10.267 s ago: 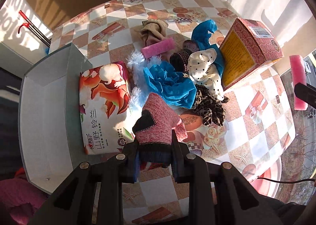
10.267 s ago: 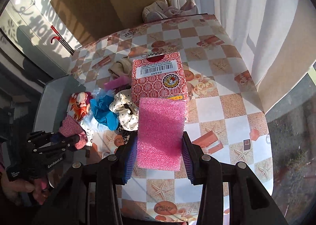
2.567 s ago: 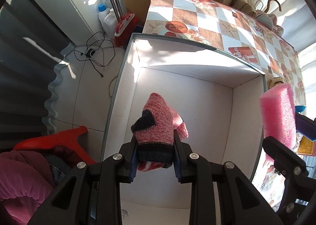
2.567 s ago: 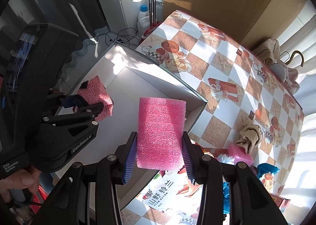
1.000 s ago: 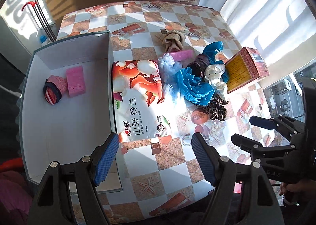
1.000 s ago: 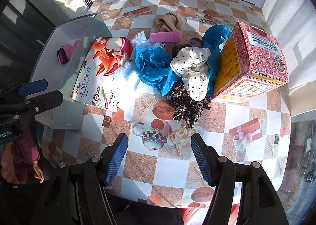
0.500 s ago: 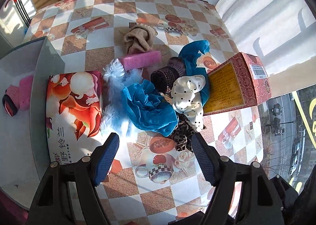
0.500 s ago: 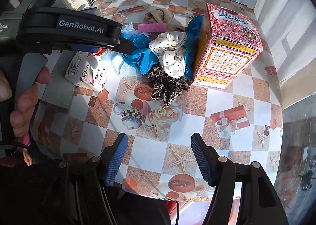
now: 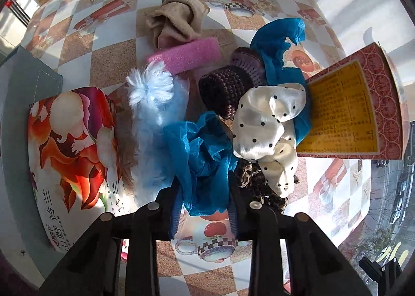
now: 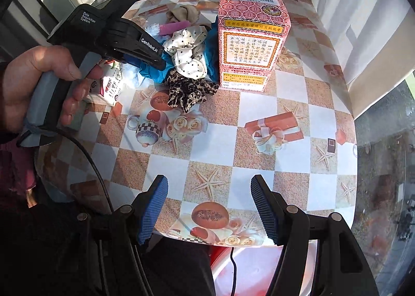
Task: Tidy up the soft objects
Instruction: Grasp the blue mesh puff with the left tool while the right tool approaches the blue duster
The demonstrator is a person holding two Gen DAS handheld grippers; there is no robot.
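A heap of soft things lies on the checkered table (image 10: 259, 150). My left gripper (image 9: 205, 179) points down into it, and its jaws are closing, with the pads pressing both sides of a blue mesh cloth (image 9: 202, 155). Around it lie a white dotted scrunchie (image 9: 264, 124), a leopard scrunchie (image 9: 254, 181), a pale fluffy piece (image 9: 155, 119), a dark knitted piece (image 9: 225, 85), a pink sponge (image 9: 189, 55) and a beige cloth (image 9: 176, 20). My right gripper (image 10: 207, 181) hangs open over bare table near the front edge, holding nothing.
A red and yellow carton (image 9: 358, 103) stands right of the heap, touching it. A printed tissue pack (image 9: 72, 145) lies on the left beside the grey bin (image 9: 15, 93). A hand (image 10: 33, 72) holds the left gripper. The table's front edge is close under the right gripper.
The left gripper has dropped onto the heap and its wide jaws have narrowed onto the blue mesh cloth. The right gripper has slid along the table, still open.
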